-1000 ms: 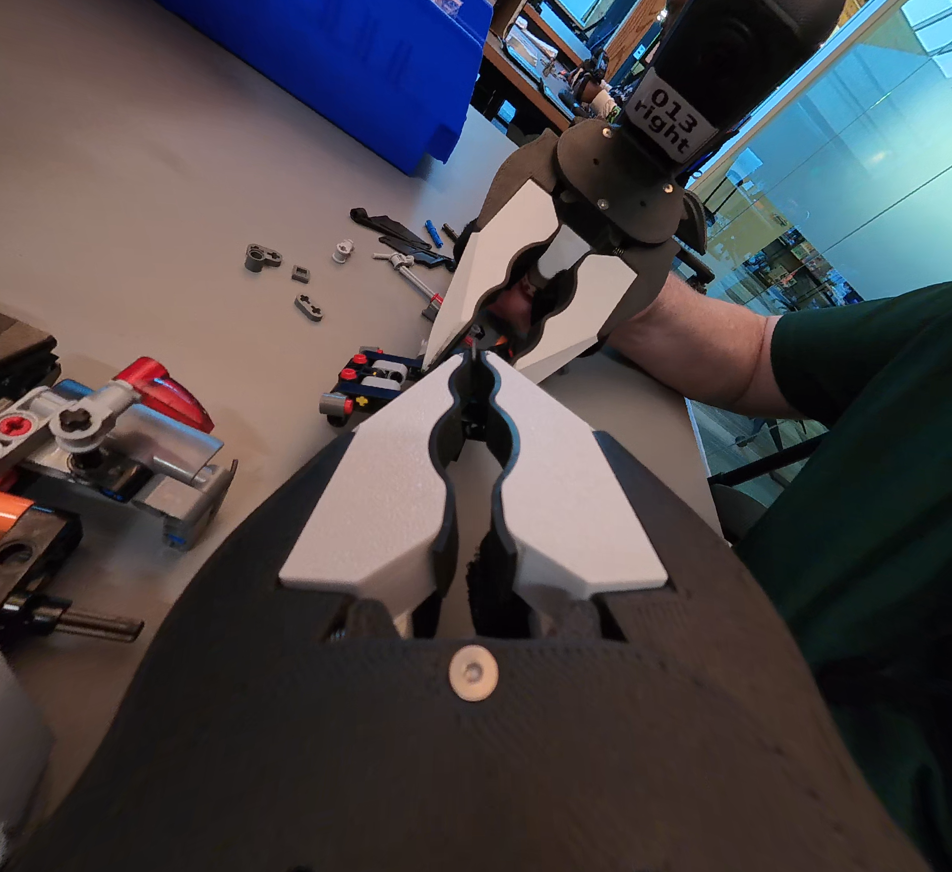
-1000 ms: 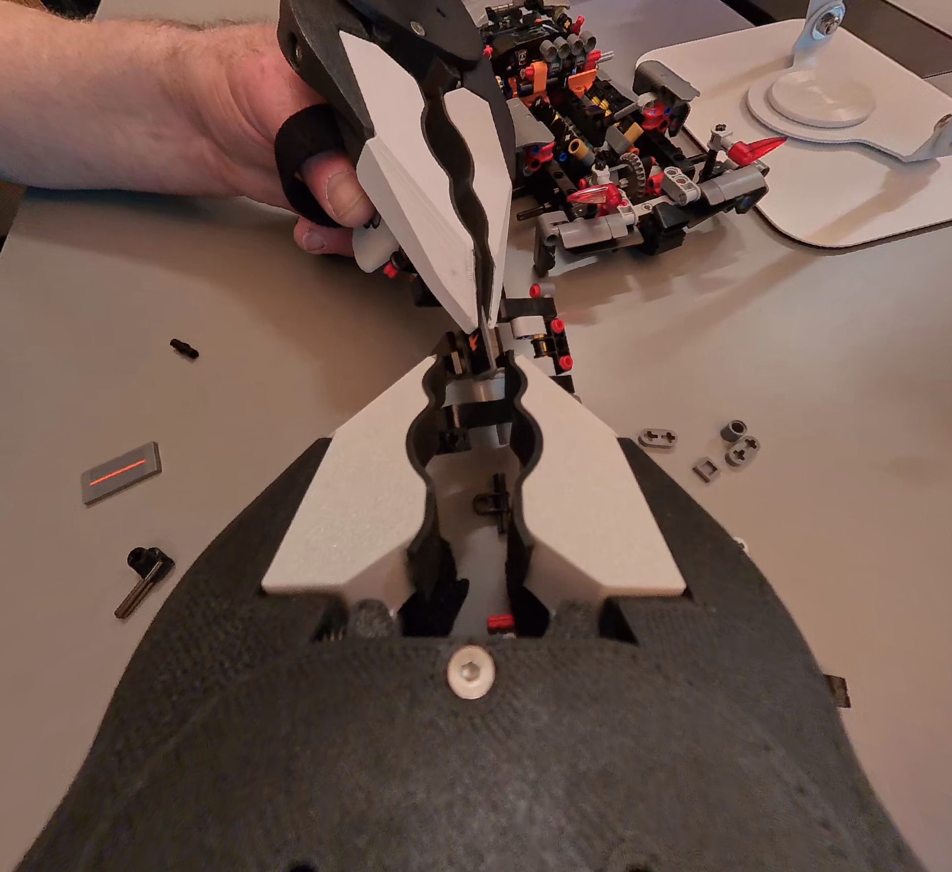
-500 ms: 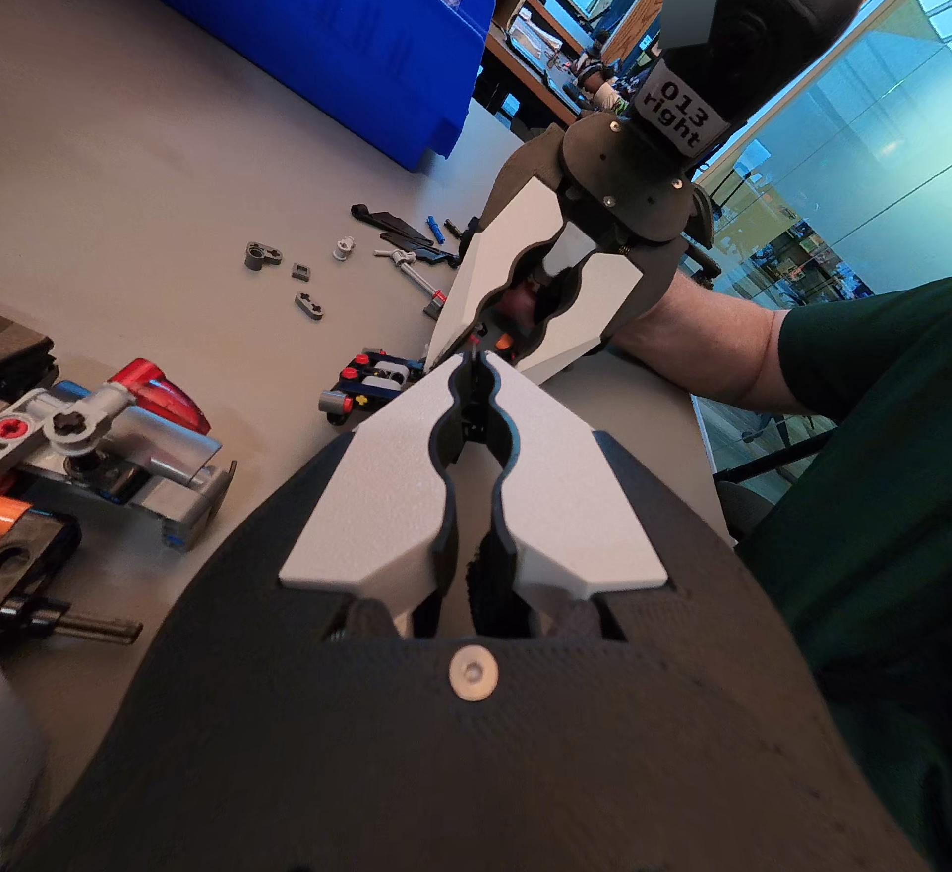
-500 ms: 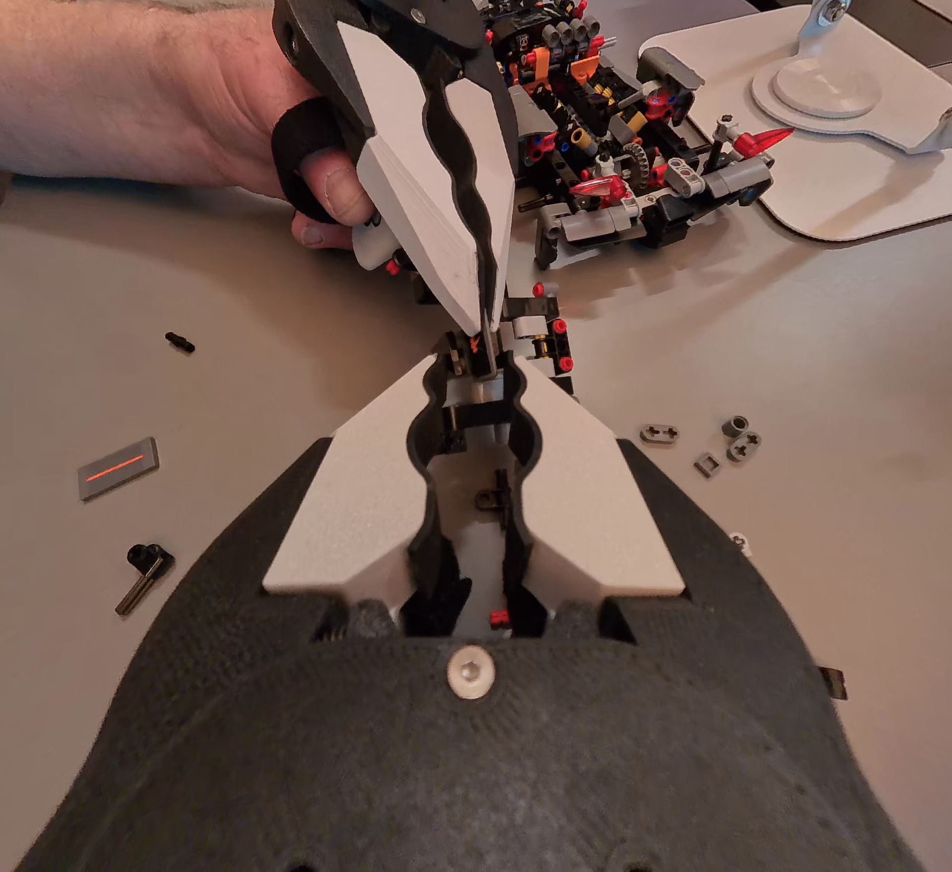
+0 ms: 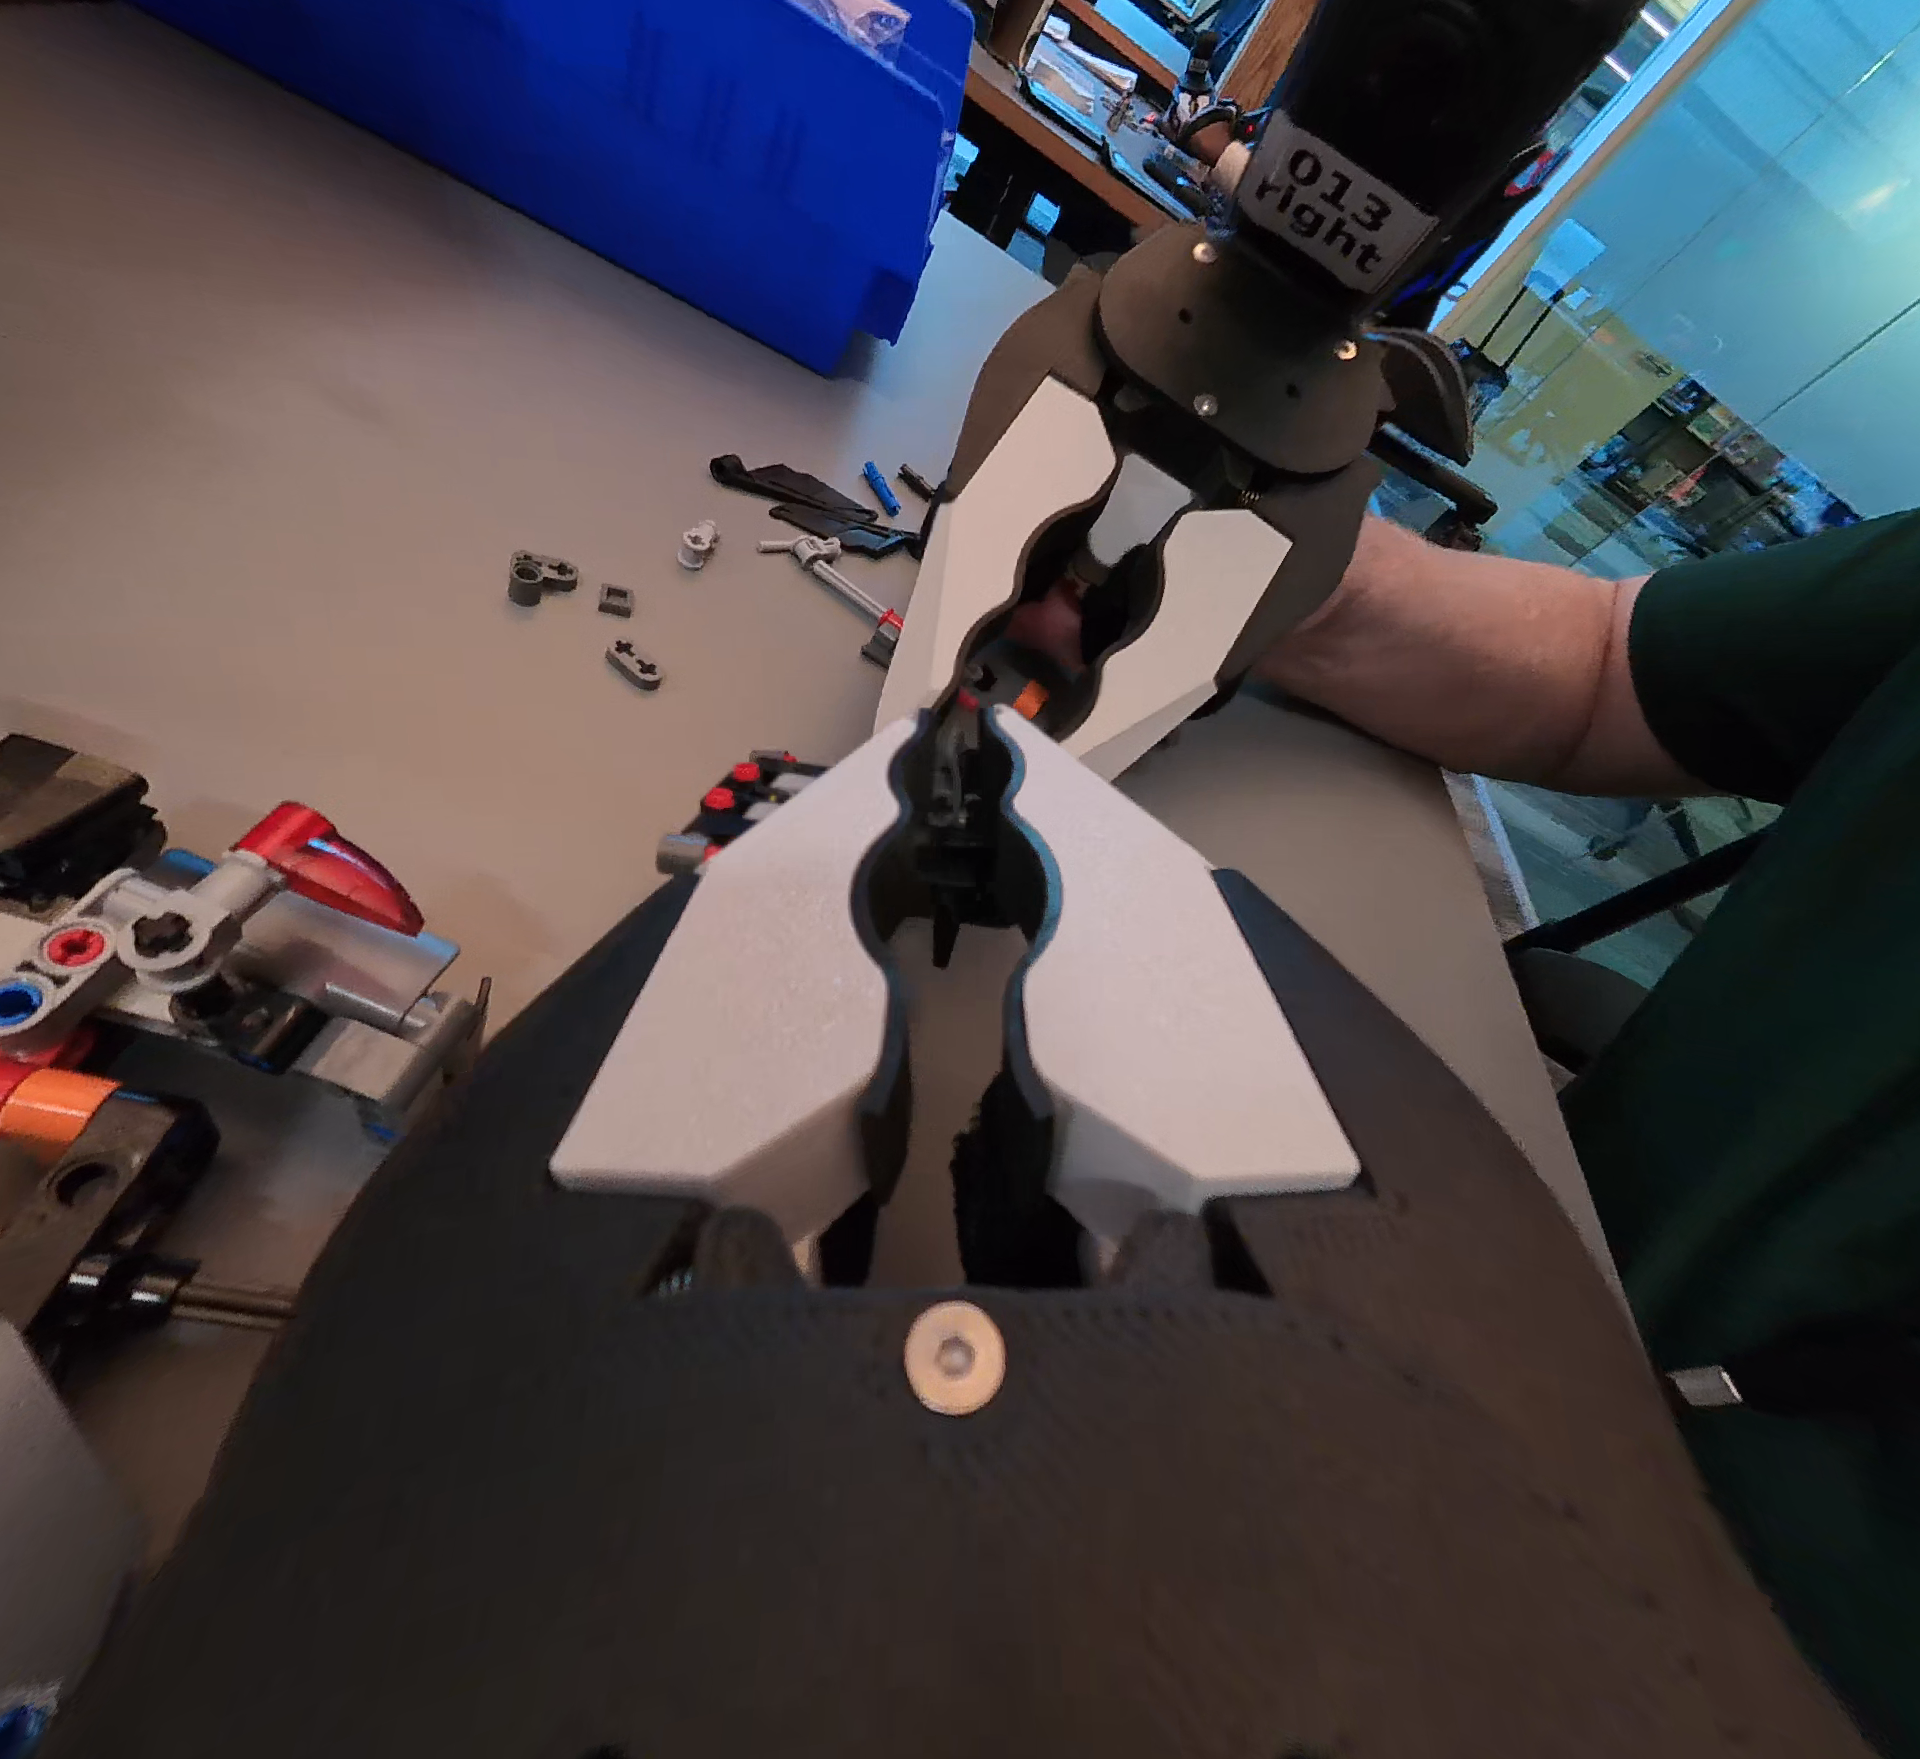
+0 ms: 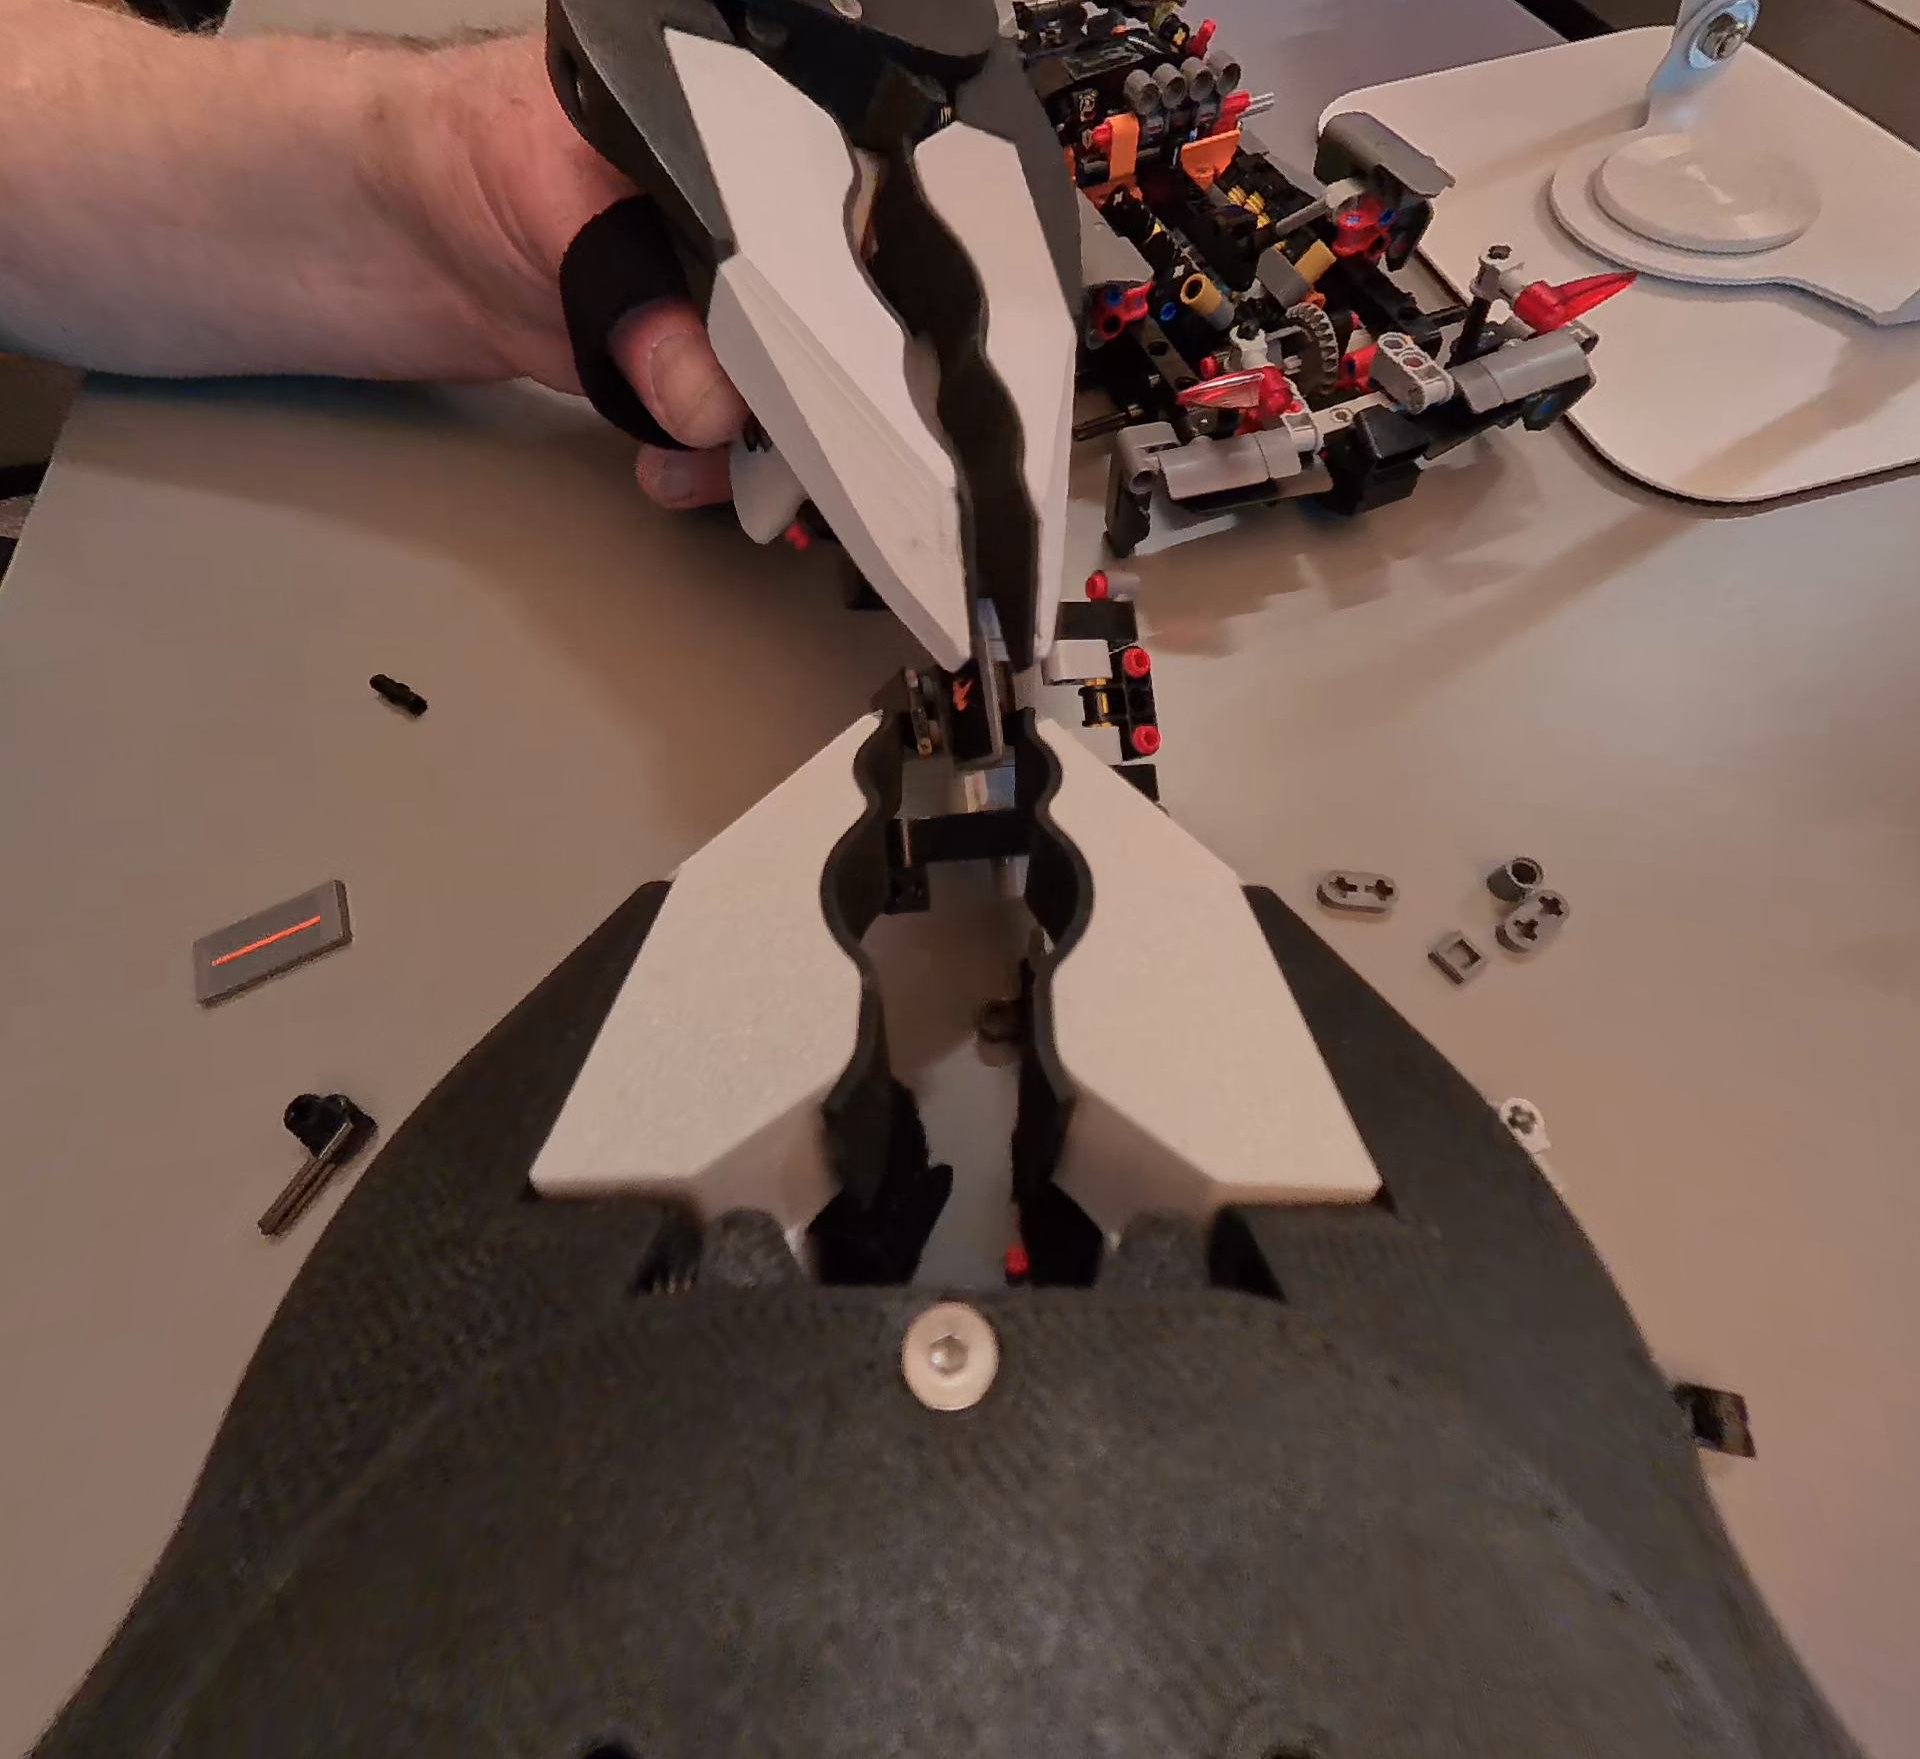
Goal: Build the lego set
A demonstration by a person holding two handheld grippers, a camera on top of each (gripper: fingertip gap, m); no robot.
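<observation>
My right gripper is shut on a small black and grey lego sub-assembly and holds it just above the table. My left gripper comes down from above, shut on a thin grey piece that touches the top of that sub-assembly. In the left wrist view the left gripper meets the right gripper tip to tip, and the dark sub-assembly shows through the gap between the left jaws. The large lego car chassis stands behind.
A second small sub-assembly with red pins lies just right of the tips. Loose grey parts, a grey tile with an orange line, a black pin and a black connector on an axle lie around. A blue bin and a white stand base are at the back.
The grippers stay tip to tip. The left gripper has pushed in closer over the sub-assembly, which has tilted a little and now shows an orange mark.
</observation>
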